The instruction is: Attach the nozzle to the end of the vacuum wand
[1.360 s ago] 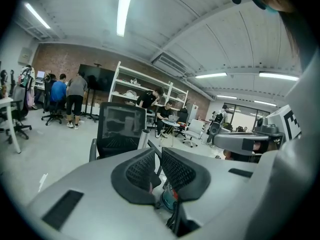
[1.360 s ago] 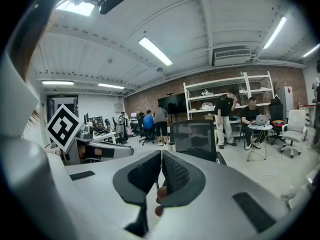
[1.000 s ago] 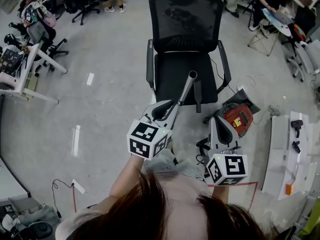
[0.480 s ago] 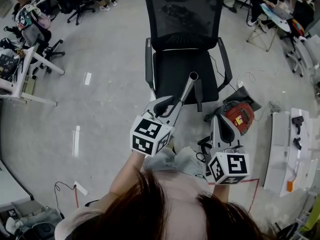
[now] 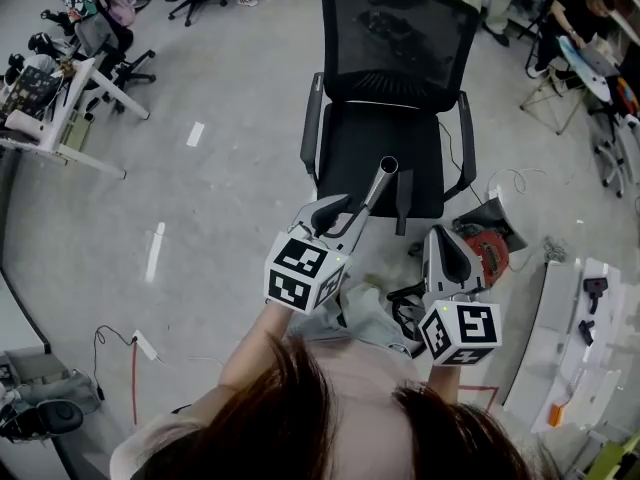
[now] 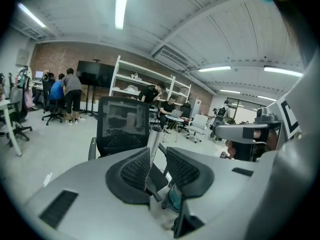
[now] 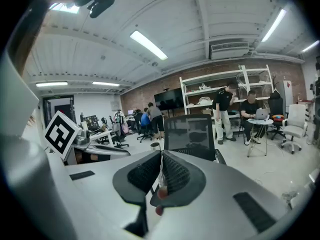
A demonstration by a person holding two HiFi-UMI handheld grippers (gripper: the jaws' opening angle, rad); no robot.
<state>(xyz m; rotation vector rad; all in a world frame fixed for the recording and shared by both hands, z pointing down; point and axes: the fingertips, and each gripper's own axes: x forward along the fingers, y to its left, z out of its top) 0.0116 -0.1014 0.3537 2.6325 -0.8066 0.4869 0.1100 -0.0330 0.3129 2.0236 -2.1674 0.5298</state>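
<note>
Pre-attach step. Left tool [image 5: 336, 211] has just been opening, now half apart, wand [image 5: 377, 183] loose between the jaws, tip toward far chair [image 5: 385, 28]. Right tool [image 5: 447, 246] fully closed, empty. Black piece on the seat [image 5: 403, 196], right of the tip, is likely the nozzle. Next: right tool opens and picks it up.

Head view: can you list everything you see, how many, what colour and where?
office chair: one, black mesh, middle of the floor
vacuum wand: one, silver, in front of the chair seat, tilting up from the left gripper
vacuum body: one, red and black, on the floor right of the chair
desk: one, white, upper left
power strip: one, white, floor at lower left
panels: several, white, floor at far right, small black parts on them
left gripper: one, grey, jaws have just been opening, wand between them
right gripper: one, grey, jaws shut, beside the vacuum body
hair: the person's own, dark, bottom edge
</note>
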